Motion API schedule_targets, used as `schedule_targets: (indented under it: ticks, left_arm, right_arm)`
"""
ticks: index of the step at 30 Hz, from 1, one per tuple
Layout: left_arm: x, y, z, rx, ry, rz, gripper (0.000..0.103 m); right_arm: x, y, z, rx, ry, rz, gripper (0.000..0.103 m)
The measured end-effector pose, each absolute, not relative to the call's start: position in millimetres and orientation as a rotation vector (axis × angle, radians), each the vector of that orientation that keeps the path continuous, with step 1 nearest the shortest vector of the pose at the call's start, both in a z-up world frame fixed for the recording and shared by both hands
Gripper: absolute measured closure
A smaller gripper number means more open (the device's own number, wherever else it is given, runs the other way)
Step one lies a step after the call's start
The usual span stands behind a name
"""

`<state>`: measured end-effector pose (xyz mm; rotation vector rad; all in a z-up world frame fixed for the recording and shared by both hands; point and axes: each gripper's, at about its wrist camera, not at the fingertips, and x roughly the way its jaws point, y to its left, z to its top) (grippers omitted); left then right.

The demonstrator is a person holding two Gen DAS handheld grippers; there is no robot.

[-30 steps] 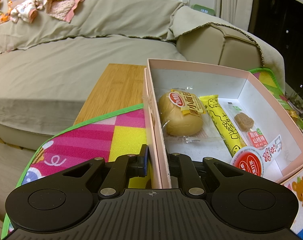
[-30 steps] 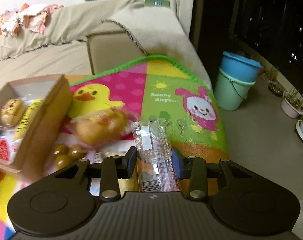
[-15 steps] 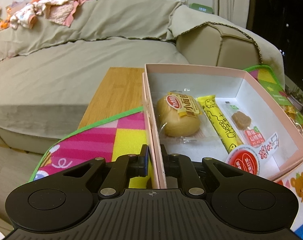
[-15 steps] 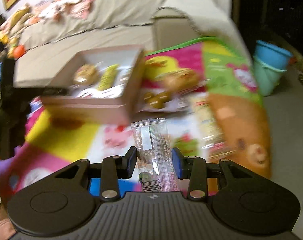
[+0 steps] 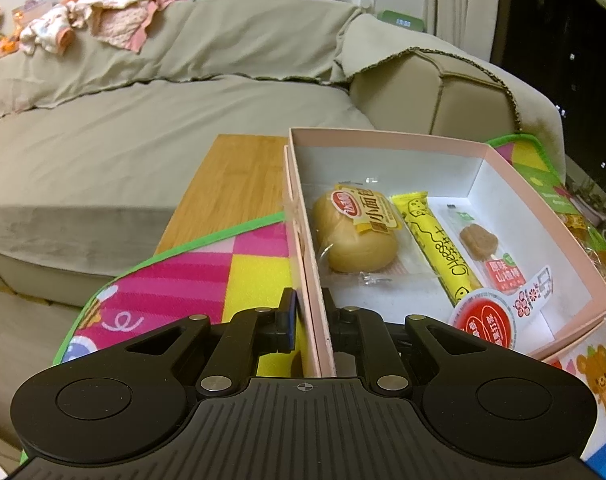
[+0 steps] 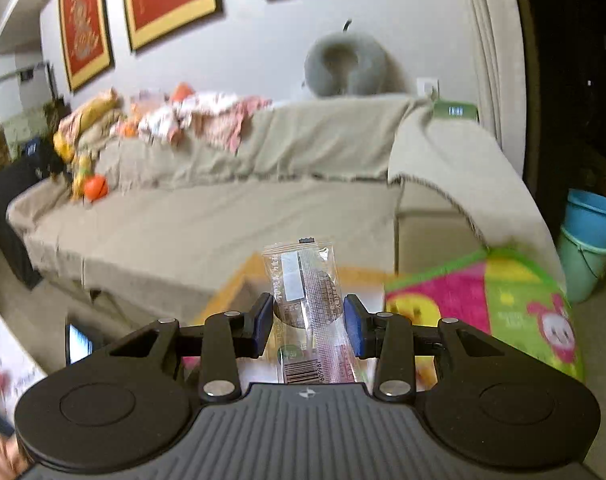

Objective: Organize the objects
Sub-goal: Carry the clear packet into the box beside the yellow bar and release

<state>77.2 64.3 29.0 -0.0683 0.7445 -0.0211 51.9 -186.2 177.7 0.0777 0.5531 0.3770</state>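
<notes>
Box [image 5: 543, 208] on mat [image 5: 207, 280]; sofa [image 5: 143, 128] behind; bun [image 5: 355, 240] inside.

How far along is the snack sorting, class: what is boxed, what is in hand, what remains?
Done: a bun, a yellow cheese stick, a hawthorn bar and a red-lidded cup lie in the pink box. In hand: the left gripper clamps the box wall; the right gripper holds a clear-wrapped snack. Left: boxing that snack.

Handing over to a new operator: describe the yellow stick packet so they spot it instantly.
Find the pink box on the colourful mat. The yellow stick packet lies inside, between the round bun and a clear packet. It alone is bright yellow, marked "Cheese".
</notes>
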Motion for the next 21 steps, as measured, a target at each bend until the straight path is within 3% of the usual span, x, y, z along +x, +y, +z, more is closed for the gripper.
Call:
schedule_targets:
  ticks: [1,4,5,21]
  left_arm:
    - [77.1,64.5,28.9,-0.068,0.745,-0.021,0.09]
    - [76.2,65.3,28.7,-0.071,0.745,-0.025,0.09]
    - [76.0,65.4,28.5,-0.07,0.745,-0.026,0.09]
    - [75.5,66.3,26.9,-0.098,0.747,-0.011,0.09]
  right_arm:
    - [60.9,-183.4,180.7,0.096,0.535,0.373,0.063]
    - [88.1,-175.4,177.6,0.112,0.515,0.353,0.041]
    - [91.6,-173.1,173.9,0.11,0.513,0.335,0.039]
    - [68.2,-281.0,62.9,0.18,0.744,0.053,0.031]
